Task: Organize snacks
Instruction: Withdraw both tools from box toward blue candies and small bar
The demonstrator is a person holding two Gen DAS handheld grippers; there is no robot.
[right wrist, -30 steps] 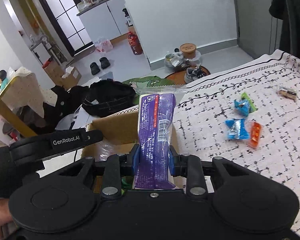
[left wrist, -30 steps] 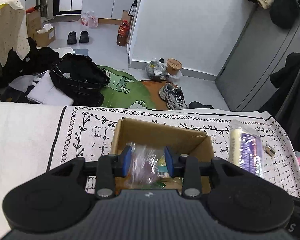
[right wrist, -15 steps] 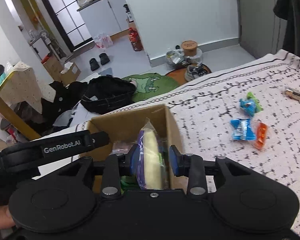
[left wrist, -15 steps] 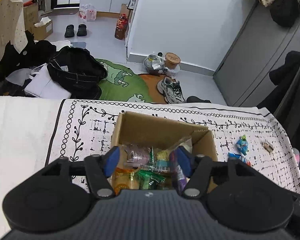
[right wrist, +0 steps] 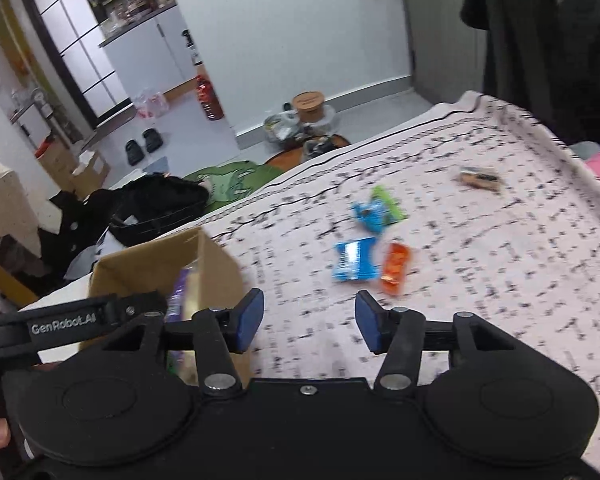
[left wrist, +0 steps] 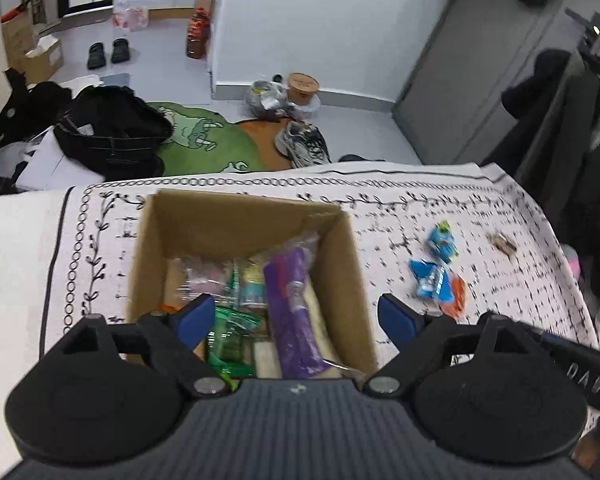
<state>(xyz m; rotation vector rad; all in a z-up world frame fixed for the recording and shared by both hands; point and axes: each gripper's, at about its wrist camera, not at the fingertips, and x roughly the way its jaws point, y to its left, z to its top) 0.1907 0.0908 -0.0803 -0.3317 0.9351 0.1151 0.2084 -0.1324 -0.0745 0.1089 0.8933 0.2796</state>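
Left gripper (left wrist: 296, 316) hangs over the cardboard box (left wrist: 204, 216), jaws spread wide, nothing between them. Box sits on the patterned tablecloth (left wrist: 400, 208), open top. Inside: purple packet (left wrist: 294, 304) lying lengthwise along the right side, green wrappers (left wrist: 230, 334) at the near left, a clear pinkish bag (left wrist: 204, 276) behind those, more small packs jammed between.

Right gripper (right wrist: 309, 322) is over bare cloth just right of the box (right wrist: 156, 264), jaws apart, empty. Left gripper's black arm crosses the box's near corner in the right wrist view and hides part of it.

Loose snacks on the cloth right of the box: blue packet (right wrist: 356, 258) touching an orange packet (right wrist: 396, 266), a blue-green packet (right wrist: 376, 210) just beyond them, a small brown wrapped piece (right wrist: 480, 178) well apart toward the far edge. Right view is motion-blurred, labels unreadable.

Floor past the table: black bag (left wrist: 112, 128), green rug (left wrist: 204, 140), sneaker (left wrist: 304, 144), slippers (left wrist: 108, 50). Dark coats (right wrist: 540, 32) hang at right.
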